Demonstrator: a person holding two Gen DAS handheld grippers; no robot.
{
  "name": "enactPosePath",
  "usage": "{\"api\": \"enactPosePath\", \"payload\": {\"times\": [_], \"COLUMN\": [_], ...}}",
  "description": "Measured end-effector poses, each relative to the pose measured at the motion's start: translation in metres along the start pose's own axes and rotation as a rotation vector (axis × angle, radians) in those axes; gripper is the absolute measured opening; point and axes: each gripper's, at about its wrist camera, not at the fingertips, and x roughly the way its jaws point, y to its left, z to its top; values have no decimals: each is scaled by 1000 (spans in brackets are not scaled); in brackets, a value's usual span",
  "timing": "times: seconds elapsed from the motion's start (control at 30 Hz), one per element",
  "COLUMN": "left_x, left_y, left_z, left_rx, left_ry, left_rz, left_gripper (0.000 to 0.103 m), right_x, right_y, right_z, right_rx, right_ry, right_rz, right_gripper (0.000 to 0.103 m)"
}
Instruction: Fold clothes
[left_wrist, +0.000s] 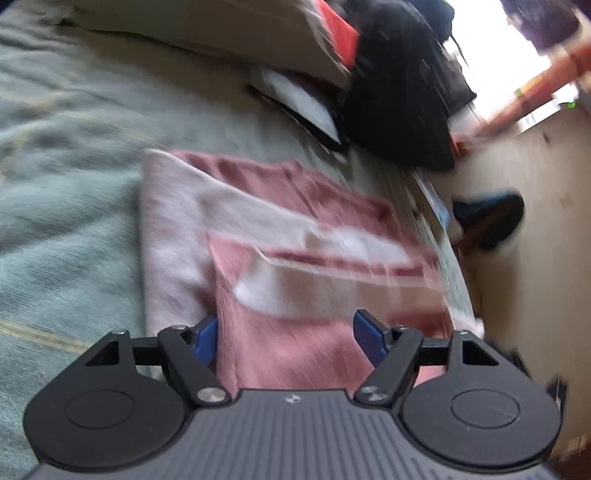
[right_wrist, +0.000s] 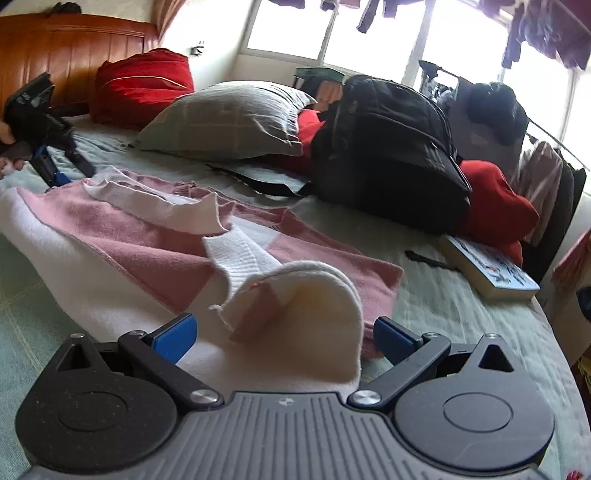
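A pink and white sweater (right_wrist: 147, 236) lies spread on a pale green bedspread (right_wrist: 443, 306), one white cuff (right_wrist: 314, 295) curled up at its near edge. The right gripper (right_wrist: 284, 336) straddles that cuff, jaws apart. The left gripper (left_wrist: 284, 332) hovers over pink cloth, jaws apart. Best to grip the edges squarely and fold both sides evenly.

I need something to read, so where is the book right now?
In the right wrist view, the book lies on the bed's right edge, just in front of the red cushion beside the black backpack.
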Motion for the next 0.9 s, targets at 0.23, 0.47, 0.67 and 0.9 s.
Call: {"api": "enactPosePath", "payload": {"times": [0.23,0.47,0.67,0.9], "left_x": [17,11,12,8], "left_y": [7,6,5,0], "left_z": [4,0,-2,-4], "left_rx": [12,65,73,66], "left_ry": [-6,-27,-41,-64], "left_rz": [4,133,145,159], "left_gripper": [66,21,21,14], "right_x": [-2,-2,29,50], "right_y": [-17,-48,-65,-35], "right_z": [-5,-6,6,23], "right_rx": [109,124,-10,-258], "right_ry": [-4,-14,57,-4], "right_rz": [77,132,94,181], "right_gripper": [103,95,60,14]}}
